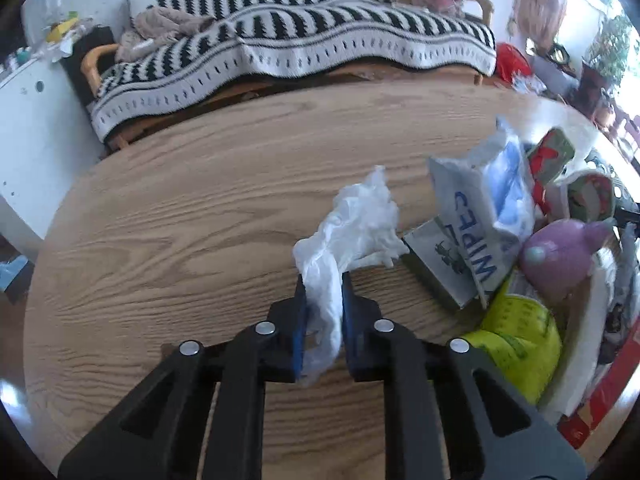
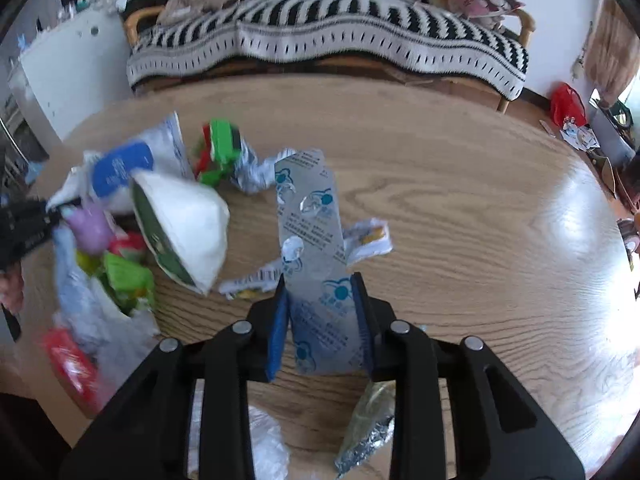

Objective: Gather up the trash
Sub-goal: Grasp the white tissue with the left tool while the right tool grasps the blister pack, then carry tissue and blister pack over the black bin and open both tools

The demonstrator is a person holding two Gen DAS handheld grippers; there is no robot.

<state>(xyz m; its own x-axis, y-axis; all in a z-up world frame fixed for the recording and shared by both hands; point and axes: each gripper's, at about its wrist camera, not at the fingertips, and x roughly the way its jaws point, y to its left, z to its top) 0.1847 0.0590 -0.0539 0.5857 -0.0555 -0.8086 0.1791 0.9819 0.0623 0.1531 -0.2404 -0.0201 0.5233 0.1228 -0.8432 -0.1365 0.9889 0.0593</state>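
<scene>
Two pieces of trash are gripped above a wooden table (image 1: 168, 216).

A crumpled white tissue (image 1: 352, 224) is clamped in the left gripper (image 1: 323, 284); a long silvery wrapper (image 2: 316, 240) is pinched between the blue pads (image 2: 277, 332) of the right gripper (image 2: 320, 280). More litter is heaped beside them, a wipes packet (image 1: 472, 224) included.

Each wrist camera looks steeply down along its own jaws, close above the wooden bench (image 1: 160, 220). Both face the striped sofa (image 2: 320, 40) and share the trash pile (image 1: 520, 240) between them.
</scene>
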